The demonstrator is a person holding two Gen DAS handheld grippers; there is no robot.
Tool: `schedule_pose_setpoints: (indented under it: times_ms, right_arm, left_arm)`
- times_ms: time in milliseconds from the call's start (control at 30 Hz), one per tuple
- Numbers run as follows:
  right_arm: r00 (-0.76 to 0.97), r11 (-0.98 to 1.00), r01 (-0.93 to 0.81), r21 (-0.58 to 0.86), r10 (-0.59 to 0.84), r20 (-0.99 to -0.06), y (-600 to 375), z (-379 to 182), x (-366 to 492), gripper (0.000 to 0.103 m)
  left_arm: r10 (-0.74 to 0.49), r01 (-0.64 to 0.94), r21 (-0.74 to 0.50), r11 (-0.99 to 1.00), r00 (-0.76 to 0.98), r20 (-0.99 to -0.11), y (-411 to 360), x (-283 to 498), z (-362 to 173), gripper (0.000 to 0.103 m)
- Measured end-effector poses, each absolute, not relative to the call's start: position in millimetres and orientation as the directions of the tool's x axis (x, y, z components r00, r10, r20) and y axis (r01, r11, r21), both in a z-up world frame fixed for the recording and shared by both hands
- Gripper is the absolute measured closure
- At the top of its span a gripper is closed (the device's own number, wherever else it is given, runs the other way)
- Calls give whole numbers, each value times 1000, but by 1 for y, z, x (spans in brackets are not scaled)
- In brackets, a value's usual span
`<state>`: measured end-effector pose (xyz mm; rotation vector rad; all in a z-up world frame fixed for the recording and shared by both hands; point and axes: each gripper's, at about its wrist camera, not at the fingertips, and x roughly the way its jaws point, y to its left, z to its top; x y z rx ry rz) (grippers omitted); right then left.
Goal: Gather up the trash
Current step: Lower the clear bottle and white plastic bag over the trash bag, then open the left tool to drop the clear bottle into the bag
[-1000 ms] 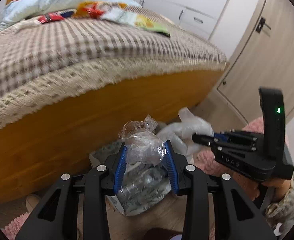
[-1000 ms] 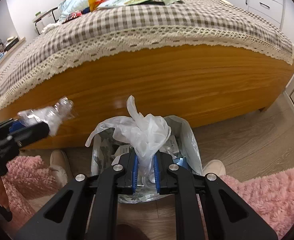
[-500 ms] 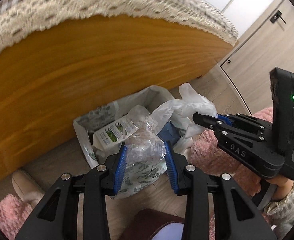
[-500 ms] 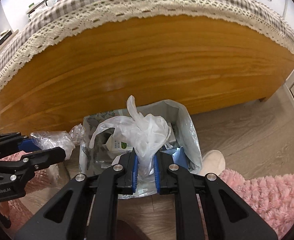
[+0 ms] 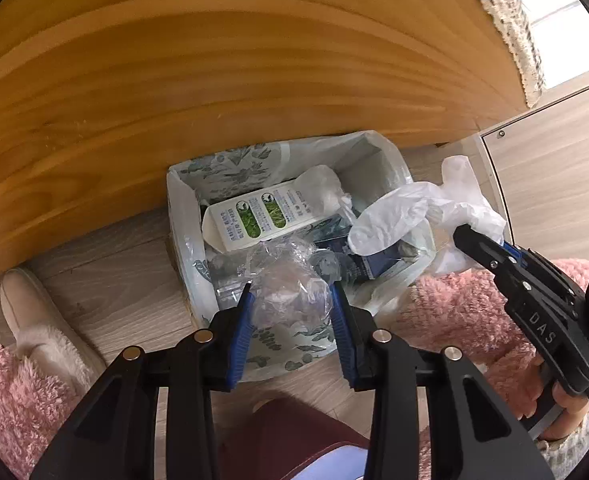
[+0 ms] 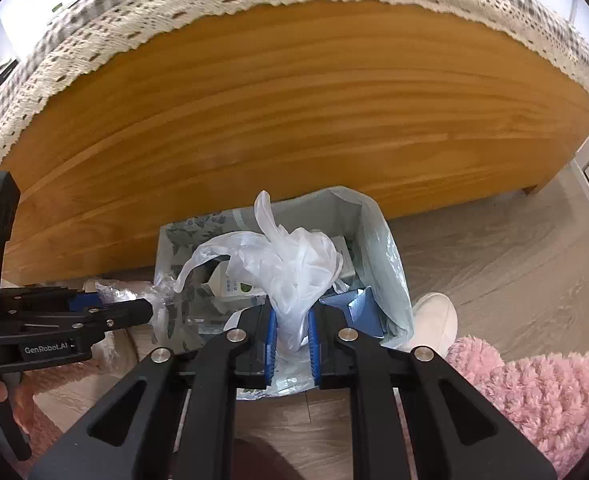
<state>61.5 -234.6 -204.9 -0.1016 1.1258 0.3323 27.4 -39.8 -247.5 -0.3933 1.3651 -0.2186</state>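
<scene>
While the lined bin [image 5: 182, 216] by the bed frame [image 5: 214, 60] holds a milk carton [image 5: 258, 220] and wrappers, the left gripper [image 5: 290, 304] clamps crumpled clear plastic [image 5: 290, 292] above it; the right gripper [image 6: 292, 332] pinches a white plastic bag [image 6: 290, 268] over the bin.

A leaf-printed, plastic-lined trash bin [image 5: 190, 216] sits at frame centre on the pale wood-plank floor [image 5: 106, 280], directly before the honey-coloured wooden bed side panel [image 5: 214, 60] filling the upper frame. In the bin lies a white-and-green carton [image 5: 254, 220]. A fluffy pink rug [image 5: 462, 304] lies lower right; a cream slipper [image 5: 26, 304] lies lower left.
</scene>
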Motion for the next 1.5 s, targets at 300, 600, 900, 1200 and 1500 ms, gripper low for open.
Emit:
schedule_pose_setpoints:
  times_ms: [300, 600, 900, 1200, 1500]
  right_arm:
    - [367, 961, -257, 103, 196, -909, -236, -216, 78, 90]
    - [363, 965, -252, 72, 164, -917, -230, -225, 83, 90]
    - [351, 969, -240, 67, 151, -924, -228, -228, 84, 90]
    - [335, 964, -261, 43, 133, -933, -223, -233, 85, 90]
    - [315, 958, -286, 33, 126, -941, -203, -239, 88, 90]
  left_arm:
    - [-332, -94, -357, 930, 208, -920, -40, 43, -258, 68]
    - [-362, -63, -384, 921, 222, -905, -45, 51, -256, 51]
    - [-315, -92, -342, 935, 228, -921, -41, 49, -250, 30]
    - [-277, -115, -306, 945, 214, -937, -42, 40, -246, 19]
    - [-269, -224, -309, 924, 190, -944, -17, 32, -254, 12]
